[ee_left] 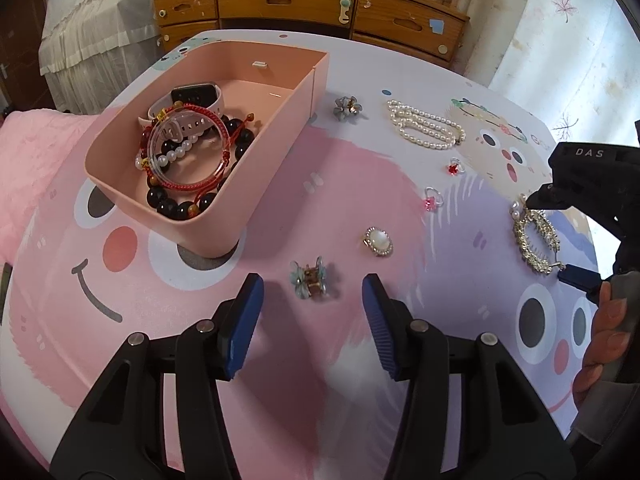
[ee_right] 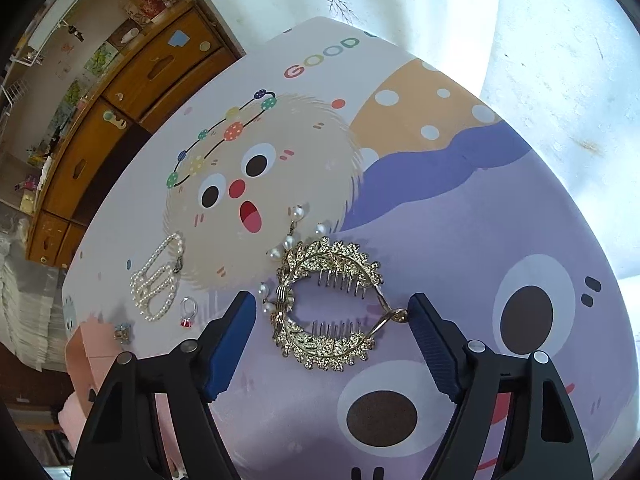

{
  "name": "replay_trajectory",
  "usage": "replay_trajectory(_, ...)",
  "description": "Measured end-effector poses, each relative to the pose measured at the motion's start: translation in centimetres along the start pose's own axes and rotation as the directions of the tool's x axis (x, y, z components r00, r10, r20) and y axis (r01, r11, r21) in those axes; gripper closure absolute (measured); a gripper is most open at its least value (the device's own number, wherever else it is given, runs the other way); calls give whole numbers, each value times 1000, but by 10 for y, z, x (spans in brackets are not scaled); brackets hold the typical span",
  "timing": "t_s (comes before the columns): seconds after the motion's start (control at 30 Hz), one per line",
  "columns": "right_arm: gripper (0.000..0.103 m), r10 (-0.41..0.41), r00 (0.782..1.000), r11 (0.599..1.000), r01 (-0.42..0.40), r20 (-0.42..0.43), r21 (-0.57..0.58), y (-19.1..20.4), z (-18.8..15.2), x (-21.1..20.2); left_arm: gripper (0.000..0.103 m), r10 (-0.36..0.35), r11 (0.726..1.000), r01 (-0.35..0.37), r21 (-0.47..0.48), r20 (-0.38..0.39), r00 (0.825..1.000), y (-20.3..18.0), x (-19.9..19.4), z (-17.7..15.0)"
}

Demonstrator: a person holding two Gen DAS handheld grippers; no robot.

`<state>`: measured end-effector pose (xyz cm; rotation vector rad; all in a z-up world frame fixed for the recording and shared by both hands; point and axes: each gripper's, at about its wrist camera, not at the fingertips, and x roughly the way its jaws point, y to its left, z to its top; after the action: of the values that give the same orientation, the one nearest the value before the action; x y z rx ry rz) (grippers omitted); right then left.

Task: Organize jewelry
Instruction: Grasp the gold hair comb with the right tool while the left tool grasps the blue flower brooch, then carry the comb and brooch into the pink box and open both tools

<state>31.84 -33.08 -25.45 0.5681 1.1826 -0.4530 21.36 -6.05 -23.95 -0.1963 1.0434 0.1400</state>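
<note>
I'm seeing bracelets and a watch already sitting in the pink box (ee_left: 208, 152), while my left tool (ee_left: 313, 304), unclenched, is straddling the butterfly clip (ee_left: 311, 278) and my right tool (ee_right: 332, 320), also unclenched, is bracketing the gold hair comb (ee_right: 328, 308), with the pearls (ee_left: 424, 124), rings and brooch (ee_left: 378, 242) waiting on the tabletop (ee_left: 280, 360).

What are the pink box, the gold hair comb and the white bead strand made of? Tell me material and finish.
Pink box: looks like moulded plastic, matte; smooth seamless walls with rounded corners.
Gold hair comb: seems gold-toned metal, glittery, textured leaves, thin metal teeth, glossy pearl-like beads at one end.
White bead strand: pearl or imitation pearl; soft sheen, slightly uneven beads.
</note>
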Motion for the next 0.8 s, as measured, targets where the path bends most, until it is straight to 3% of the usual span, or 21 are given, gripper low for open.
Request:
replay_trajectory(0.2, 26, -71, 997, 997, 71, -12, -36, 10, 2, 5, 67, 42, 999, -42, 33, 6, 999, -4, 3, 3)
replay_trajectory(0.4, 31, -104, 995, 991, 103, -5, -83, 13, -3, 9, 85, 31, 997, -32, 65, 19, 999, -9, 2, 3)
replay_trajectory(0.8, 32, -52, 998, 993, 53, 18, -103, 6, -5, 3, 86, 23, 996, -25, 88, 21, 1000, -10, 2, 3)
